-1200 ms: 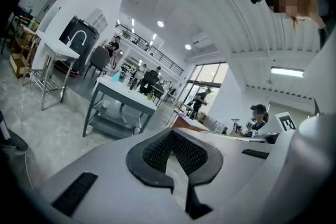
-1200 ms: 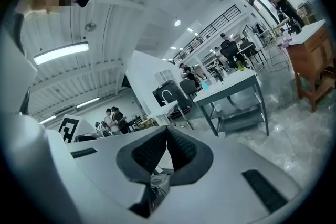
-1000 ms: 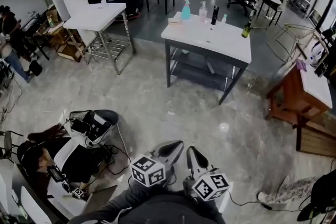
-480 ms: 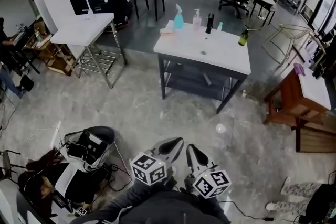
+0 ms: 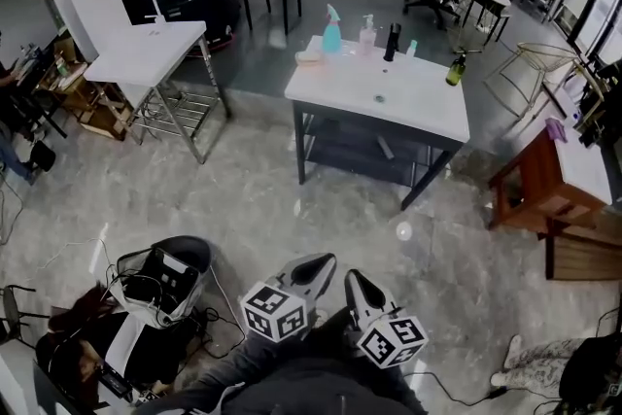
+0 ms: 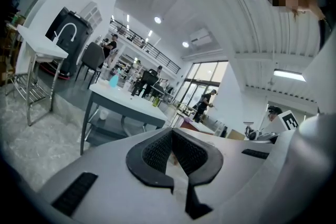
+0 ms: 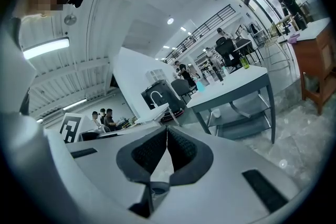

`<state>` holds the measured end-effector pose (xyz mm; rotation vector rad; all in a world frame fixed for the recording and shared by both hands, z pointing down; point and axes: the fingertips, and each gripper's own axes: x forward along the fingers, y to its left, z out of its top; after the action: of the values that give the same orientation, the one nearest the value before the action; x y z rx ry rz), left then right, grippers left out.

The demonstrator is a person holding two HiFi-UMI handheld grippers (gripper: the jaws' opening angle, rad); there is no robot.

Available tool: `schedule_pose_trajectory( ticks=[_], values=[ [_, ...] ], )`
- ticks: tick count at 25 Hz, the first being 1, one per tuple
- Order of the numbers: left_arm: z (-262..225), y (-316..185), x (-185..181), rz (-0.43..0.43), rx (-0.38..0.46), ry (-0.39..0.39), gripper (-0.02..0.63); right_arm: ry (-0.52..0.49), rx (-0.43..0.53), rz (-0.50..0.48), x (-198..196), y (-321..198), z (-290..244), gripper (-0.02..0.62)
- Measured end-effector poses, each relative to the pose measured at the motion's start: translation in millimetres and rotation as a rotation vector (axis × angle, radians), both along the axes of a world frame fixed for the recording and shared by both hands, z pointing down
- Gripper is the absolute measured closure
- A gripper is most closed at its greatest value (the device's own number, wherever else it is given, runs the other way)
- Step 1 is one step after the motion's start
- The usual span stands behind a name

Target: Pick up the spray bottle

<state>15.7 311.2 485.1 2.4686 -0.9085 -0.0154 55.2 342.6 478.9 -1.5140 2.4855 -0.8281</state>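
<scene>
Across the floor, spray bottle (image 5: 331,27) is standing on white table (image 5: 408,102); only gripper views are showing my left gripper (image 6: 171,132) and right gripper (image 7: 167,130) pressed together, empty.

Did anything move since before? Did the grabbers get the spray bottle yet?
Not yet. The person walked nearer the white table, which now sits lower in the head view. Nothing was grabbed or let go. The left gripper and right gripper stay shut and empty, side by side, and the blue spray bottle still stands on the table's far edge.
</scene>
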Motion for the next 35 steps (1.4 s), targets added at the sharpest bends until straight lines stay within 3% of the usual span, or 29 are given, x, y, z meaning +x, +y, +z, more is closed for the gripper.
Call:
schedule_pose_trajectory(
  ticks=[7,20,35],
  values=[
    [9.4,1.0,1.2,0.024,0.002,-0.016,0.6,0.01,-0.001,-0.006,0.3,-10.1,3.3,0.584],
    [-0.6,-58.5,-10.5,-0.032,0.039,-0.062,0.598,0.029,0.01,-0.075,-7.4,-72.9,-2.9,0.584],
    [-7.9,-176.9,-7.3,-0.076,0.033,-0.069,0.6,0.016,0.007,-0.143,-8.5,-196.2,-2.3,0.584]
  ],
)
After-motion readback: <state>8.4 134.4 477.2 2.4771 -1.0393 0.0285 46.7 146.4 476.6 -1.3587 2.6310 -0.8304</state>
